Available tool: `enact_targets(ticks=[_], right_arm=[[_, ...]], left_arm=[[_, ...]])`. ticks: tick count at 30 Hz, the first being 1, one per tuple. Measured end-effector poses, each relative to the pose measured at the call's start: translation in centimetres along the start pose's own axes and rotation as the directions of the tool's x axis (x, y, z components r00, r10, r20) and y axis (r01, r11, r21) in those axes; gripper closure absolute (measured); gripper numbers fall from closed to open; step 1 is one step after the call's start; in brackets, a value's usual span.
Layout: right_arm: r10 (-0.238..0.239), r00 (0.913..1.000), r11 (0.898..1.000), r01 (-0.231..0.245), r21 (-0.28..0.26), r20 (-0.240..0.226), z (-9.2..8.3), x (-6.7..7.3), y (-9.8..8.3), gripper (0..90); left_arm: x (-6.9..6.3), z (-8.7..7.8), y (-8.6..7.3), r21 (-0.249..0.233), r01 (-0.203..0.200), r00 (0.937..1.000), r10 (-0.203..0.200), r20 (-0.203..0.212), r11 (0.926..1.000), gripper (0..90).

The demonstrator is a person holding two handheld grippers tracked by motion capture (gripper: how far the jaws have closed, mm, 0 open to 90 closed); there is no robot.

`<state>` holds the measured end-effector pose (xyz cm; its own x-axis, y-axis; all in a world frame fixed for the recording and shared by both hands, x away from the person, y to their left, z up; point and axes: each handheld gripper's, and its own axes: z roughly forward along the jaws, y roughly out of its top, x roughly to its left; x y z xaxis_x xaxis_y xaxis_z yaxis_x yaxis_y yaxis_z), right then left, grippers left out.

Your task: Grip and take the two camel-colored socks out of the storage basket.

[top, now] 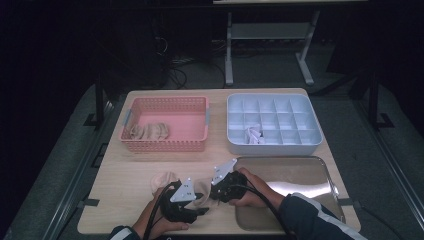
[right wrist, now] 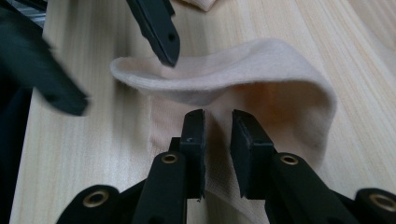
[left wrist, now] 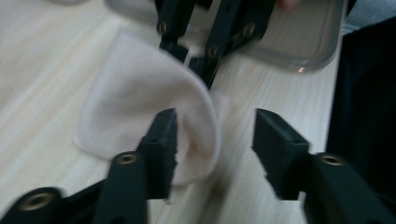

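A beige sock [top: 202, 190] lies on the wooden table between my two grippers, near the front edge. My right gripper [right wrist: 218, 135] is shut on the sock's lower layer [right wrist: 261, 70], and the upper layer arches over its jaws. My left gripper [left wrist: 215, 135] stands open. The sock's folded edge [left wrist: 140, 93] lies by its left jaw, and no pad presses on it. In the left gripper view the right gripper [left wrist: 194, 58] pinches the sock's far edge. In the right gripper view one jaw of the left gripper [right wrist: 119, 79] hangs over the raised layer. In the high view the left gripper [top: 204, 202] and right gripper [top: 212, 190] nearly meet.
A pink basket [top: 167, 145] with several beige socks [top: 149, 131] stands at the back left. A white compartment box [top: 274, 147] at the back right holds a white bundle [top: 254, 135]. A metal tray [top: 300, 175] lies under my right hand. More beige fabric [top: 164, 178] lies left of the grippers.
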<state>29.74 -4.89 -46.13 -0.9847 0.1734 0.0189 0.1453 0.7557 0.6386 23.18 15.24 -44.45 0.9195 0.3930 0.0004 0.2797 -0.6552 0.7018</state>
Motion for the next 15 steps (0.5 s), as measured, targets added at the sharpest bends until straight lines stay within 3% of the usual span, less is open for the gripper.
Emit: enact_targets(ticks=[2, 4, 5, 6, 7, 10, 11, 13, 15], right_arm=[[-0.001, 1.0, 1.0, 0.001, 0.0, -0.009, 0.0, -0.1, -0.1, 74.4], [-0.002, 1.0, 1.0, 0.002, 0.006, -0.007, -0.1, -0.1, -0.1, 74.5], [-0.01, 0.9999, 1.0, 0.01, 0.015, -0.01, -0.3, -0.1, -0.1, 74.5], [-0.012, 0.9998, 1.0, 0.012, 0.019, -0.016, -0.4, -0.1, -0.2, 74.4], [-0.016, 0.9997, 1.0, 0.017, 0.021, -0.019, -0.4, -0.2, -0.3, 74.4], [-0.03, 0.9992, 0.999, 0.031, 0.026, -0.027, -0.7, -0.2, -0.6, 75.2], [-0.031, 0.9991, 0.999, 0.032, 0.027, -0.029, -0.9, -0.2, -0.7, 75.7], [-0.037, 0.9986, 0.999, 0.038, 0.036, -0.038, -1.1, -0.2, -0.9, 76.1], [-0.052, 0.9972, 0.998, 0.054, 0.042, -0.053, -1.3, -0.2, -1.0, 75.9]], left_arm=[[0.7, -0.5, -0.3, -0.026, 0.026, 0.999, -0.027, -0.036, 0.9993, 72.2], [1.0, -0.8, -0.5, -0.042, 0.044, 0.9981, -0.046, -0.041, 0.9981, 78.2], [1.7, -1.4, -0.9, -0.06, 0.08, 0.9924, -0.085, -0.089, 0.995, 81.7], [1.7, -1.4, -0.9, -0.06, 0.08, 0.9924, -0.085, -0.089, 0.995, 85.0], [2.7, -2.1, -1.5, -0.093, 0.133, 0.9831, -0.143, -0.114, 0.9867, 87.6], [3.9, -2.9, -2.2, -0.114, 0.19, 0.9694, -0.205, -0.135, 0.975, 88.3], [4.1, -3.0, -2.3, -0.119, 0.203, 0.9651, -0.219, -0.143, 0.9719, 88.7], [4.5, -3.2, -2.6, -0.102, 0.199, 0.9632, -0.214, -0.163, 0.9747, 88.8], [4.7, -3.5, -2.7, -0.114, 0.198, 0.9609, -0.216, -0.173, 0.9734, 88.9]])
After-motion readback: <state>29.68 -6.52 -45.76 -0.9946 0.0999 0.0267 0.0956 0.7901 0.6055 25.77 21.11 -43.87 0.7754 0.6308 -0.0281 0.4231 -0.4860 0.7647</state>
